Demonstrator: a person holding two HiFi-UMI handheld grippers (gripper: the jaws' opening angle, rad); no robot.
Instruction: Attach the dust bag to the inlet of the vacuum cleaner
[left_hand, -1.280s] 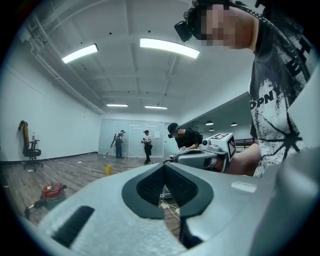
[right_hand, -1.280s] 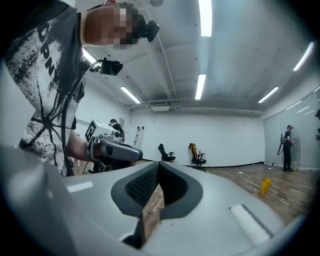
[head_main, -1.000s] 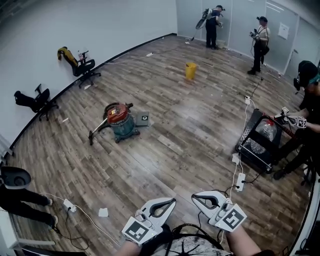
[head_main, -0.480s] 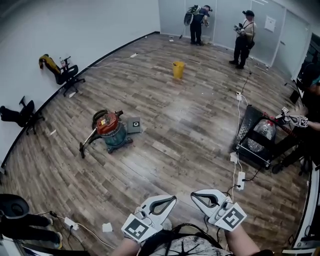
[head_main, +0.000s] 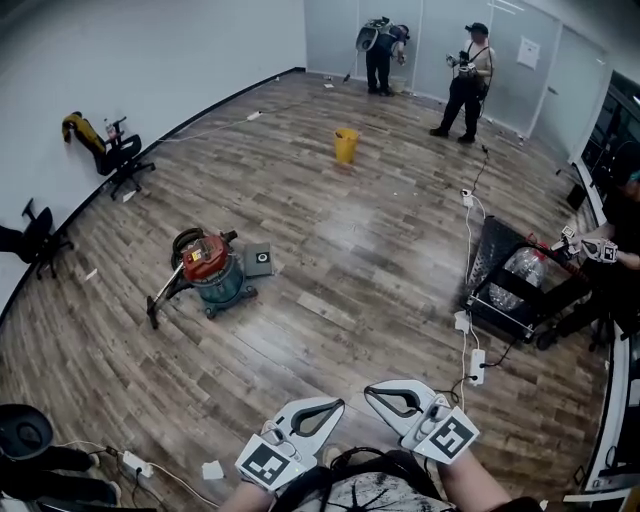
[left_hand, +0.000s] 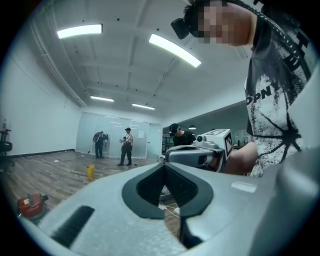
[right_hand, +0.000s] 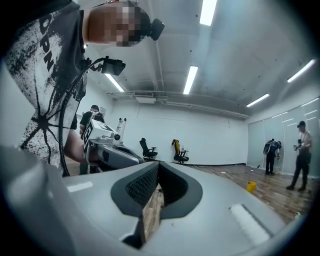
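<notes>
Down at bottom edge: left gripper (head_main: 335, 405) and right gripper (head_main: 370, 389) side by side, both clenched shut, empty. Way out on wood floor (head_main: 380, 250), well apart: vacuum cleaner (head_main: 205, 270), upright, flat grey square thingy (head_main: 258, 259) just beside.

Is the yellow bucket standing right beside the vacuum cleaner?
No, the yellow bucket stands far off across the wooden floor from the vacuum cleaner.

Glossy wood-plank floor (head_main: 380, 230), smooth matt white wall (head_main: 150, 60)
</notes>
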